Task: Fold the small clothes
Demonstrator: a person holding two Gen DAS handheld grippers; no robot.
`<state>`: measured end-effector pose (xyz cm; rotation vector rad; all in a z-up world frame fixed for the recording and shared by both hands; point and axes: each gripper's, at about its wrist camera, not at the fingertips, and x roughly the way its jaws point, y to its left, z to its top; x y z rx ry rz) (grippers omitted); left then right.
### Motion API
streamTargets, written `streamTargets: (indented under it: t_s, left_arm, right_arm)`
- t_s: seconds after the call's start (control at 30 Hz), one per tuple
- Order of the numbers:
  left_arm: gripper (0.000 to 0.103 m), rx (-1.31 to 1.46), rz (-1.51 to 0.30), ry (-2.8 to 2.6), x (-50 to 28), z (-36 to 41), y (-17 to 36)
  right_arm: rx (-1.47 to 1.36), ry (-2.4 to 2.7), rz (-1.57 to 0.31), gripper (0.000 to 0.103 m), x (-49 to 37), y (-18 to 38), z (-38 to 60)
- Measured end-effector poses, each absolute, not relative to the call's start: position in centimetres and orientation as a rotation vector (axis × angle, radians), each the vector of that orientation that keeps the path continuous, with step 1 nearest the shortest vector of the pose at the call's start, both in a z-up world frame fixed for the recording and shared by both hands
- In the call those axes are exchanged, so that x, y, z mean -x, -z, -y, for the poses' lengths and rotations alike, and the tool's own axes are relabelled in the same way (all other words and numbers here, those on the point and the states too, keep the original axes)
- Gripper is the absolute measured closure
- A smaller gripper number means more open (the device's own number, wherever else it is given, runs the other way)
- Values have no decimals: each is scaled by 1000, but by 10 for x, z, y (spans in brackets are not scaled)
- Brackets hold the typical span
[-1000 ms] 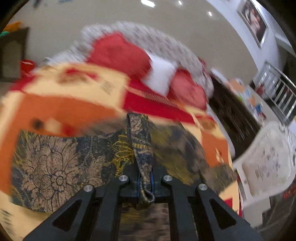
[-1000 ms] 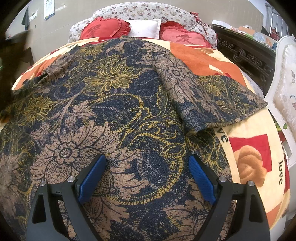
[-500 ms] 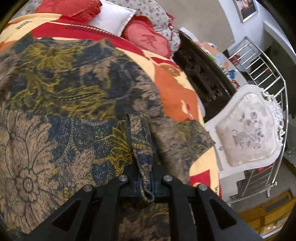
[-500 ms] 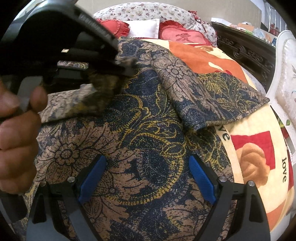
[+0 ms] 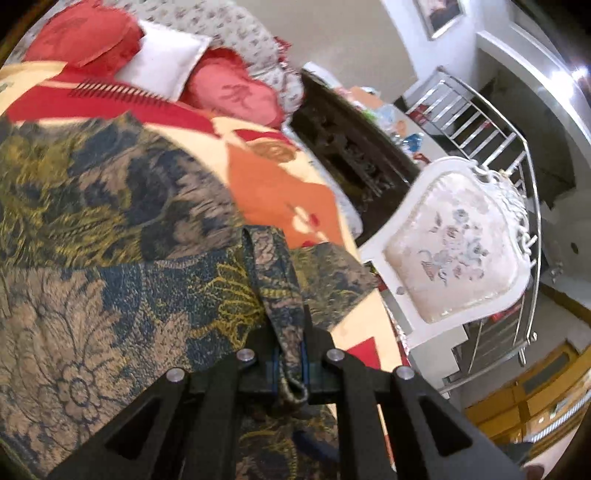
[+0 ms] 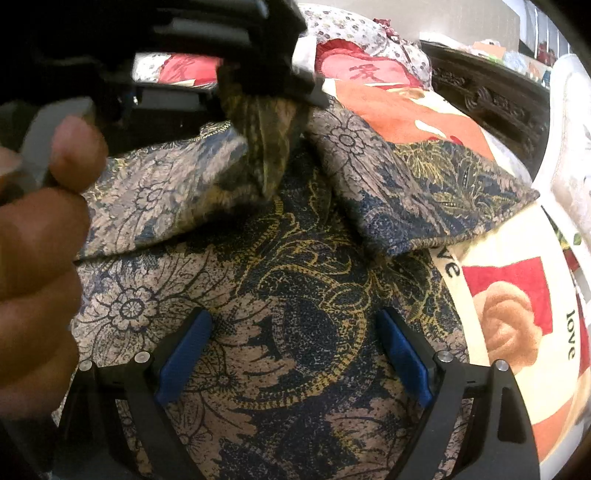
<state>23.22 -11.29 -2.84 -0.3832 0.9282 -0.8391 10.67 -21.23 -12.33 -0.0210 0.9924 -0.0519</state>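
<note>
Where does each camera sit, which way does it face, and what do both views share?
Left wrist: on the left gripper, facing across the bed toward a white chair; its jaws pinch the floral garment.
Right wrist: on the open right gripper, looking down at the garment; a hand shows.
Shared: garment, red pillows.

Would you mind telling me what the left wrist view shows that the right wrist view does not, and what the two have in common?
Only the left wrist view: the white chair's whole cushion, a metal railing and a framed picture.

Only the right wrist view: the right gripper open over the cloth, a hand, and "love" printed on the blanket.

Both: the left gripper shut on the floral garment, and the red pillows.
</note>
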Motion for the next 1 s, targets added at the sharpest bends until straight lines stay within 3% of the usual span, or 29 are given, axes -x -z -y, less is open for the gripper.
streamTargets:
  t_s: [0.2,0.27,0.3,0.33,0.4,0.57,0.67,0.7,0.77,0.8,0.83,1.0]
  left_arm:
    - [95,356,-958,858,-238,123,29]
    - [88,338,-992,807,-241,124,36]
    - [71,335,-1018,788,-243,124,40]
    - [48,336,-1040,783,-244,123,44]
    - [26,309,-1069,761,-241,120,47]
    - [25,248,-982,768,-225,88,23]
    - [25,181,-887,550,-227,30,20]
    - [27,157,-882,471,-230,17,23]
    - [56,125,-928,199,-248,-31,47]
    - [85,120,-954,120,-253,-45,56]
    - [100,135,-986,30,-260,-66,69]
    - [100,141,-934,-51,-261,-96,81]
  right_arm:
    - [21,53,-994,11,-107,123,212]
    - [25,54,-993,11,-107,124,213]
    - [26,55,-993,11,-107,124,213]
    - [25,54,-993,11,-108,124,213]
    - [27,55,-993,11,-108,124,213]
    - [25,54,-993,11,-108,123,213]
    - [26,55,-994,11,-108,123,212]
    - [27,55,-993,11,-108,124,212]
    - [28,56,-993,11,-108,123,212]
    - [29,56,-993,11,-108,123,212]
    - [30,56,-993,11,-108,124,211]
    - [35,58,-1000,10,-107,123,211]
